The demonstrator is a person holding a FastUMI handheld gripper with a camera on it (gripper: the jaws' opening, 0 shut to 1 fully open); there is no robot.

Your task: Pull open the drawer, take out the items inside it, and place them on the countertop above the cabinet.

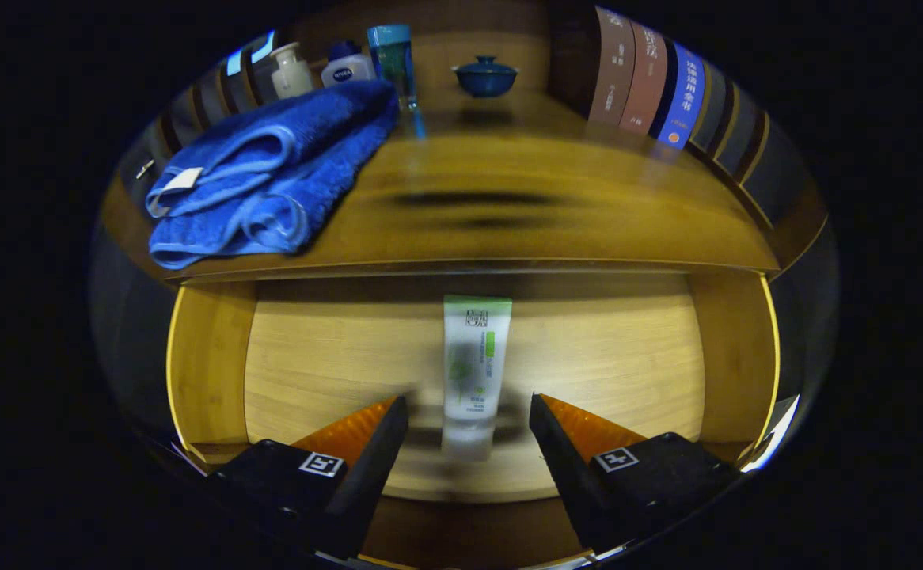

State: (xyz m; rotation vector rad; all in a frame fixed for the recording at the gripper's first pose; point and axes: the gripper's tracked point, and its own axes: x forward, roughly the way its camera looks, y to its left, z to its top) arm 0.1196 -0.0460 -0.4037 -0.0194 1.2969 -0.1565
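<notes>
The wooden drawer [208, 364] stands pulled open below the countertop [556, 214]. On the drawer floor lies a white tube with a green band [473, 372], lengthwise, its cap end pointing toward me. My gripper [469, 412] hovers over the drawer's front part, open, with the tube's near end in the gap between the fingers and neither finger touching it. The picture is a little blurred by motion.
A folded blue towel [263, 174] lies on the countertop's left side. Behind it stand two small bottles [291, 71], a blue cup [392, 59] and a dark blue lidded bowl [485, 77]. Books [647, 79] stand in a row at the right.
</notes>
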